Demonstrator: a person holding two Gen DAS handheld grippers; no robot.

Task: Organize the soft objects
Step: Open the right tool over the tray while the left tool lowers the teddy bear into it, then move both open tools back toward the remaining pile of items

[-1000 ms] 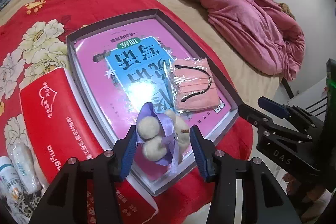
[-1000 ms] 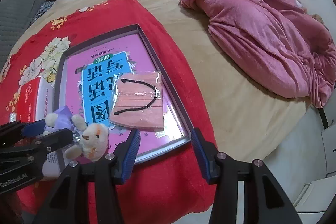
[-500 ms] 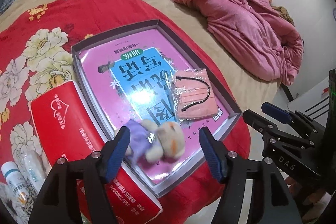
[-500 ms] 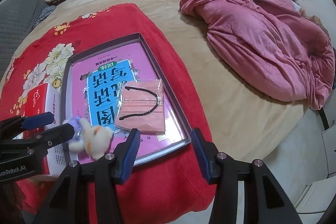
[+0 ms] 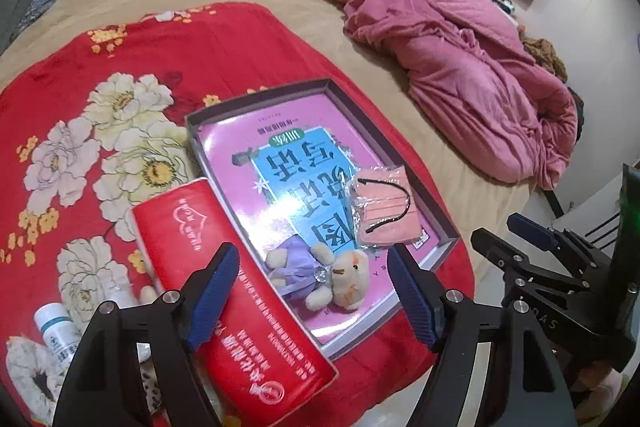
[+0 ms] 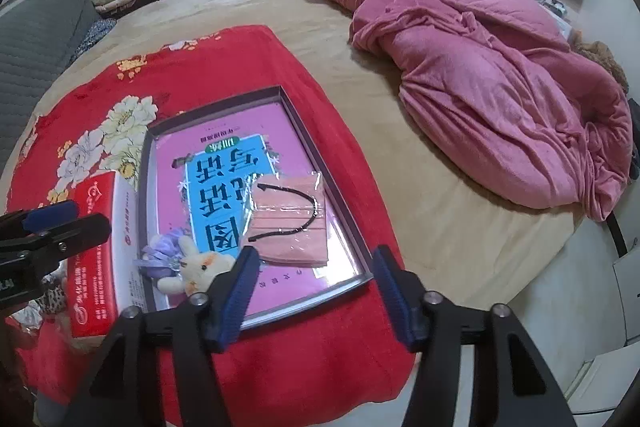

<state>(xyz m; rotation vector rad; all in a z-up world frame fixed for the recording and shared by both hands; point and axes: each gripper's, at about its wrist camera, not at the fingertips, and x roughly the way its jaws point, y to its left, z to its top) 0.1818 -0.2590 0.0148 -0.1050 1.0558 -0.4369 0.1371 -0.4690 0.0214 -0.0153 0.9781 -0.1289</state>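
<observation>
**Plush bear placed in tray; loose items remain beside it**

Bedroom setting: a tan bed carries a red floral blanket (image 5: 132, 67) and a heaped pink quilt (image 6: 500, 75) well apart from the work area. On the blanket sits a shallow grey tray (image 5: 448, 227) lined with a pink-and-blue printed sheet.

Inside the tray, the plush bear (image 5: 320, 275) in a purple dress lies on its side at the near end, with the wrapped pink face mask (image 5: 386, 213) just beside it. Both count as sorted.

Left gripper (image 5: 314, 297) hovers above the bear, its jaws having just been opening; they stand wide with nothing pressed between them. Right gripper (image 6: 312, 293) has likewise just been opening and is empty, poised over the tray's near edge.

Outstanding: a red tissue pack (image 5: 224, 291) lies against the tray's side, outside it, and a small white bottle (image 5: 58, 331) with other blurred items sits at the blanket's near corner. Judged partly complete.
</observation>
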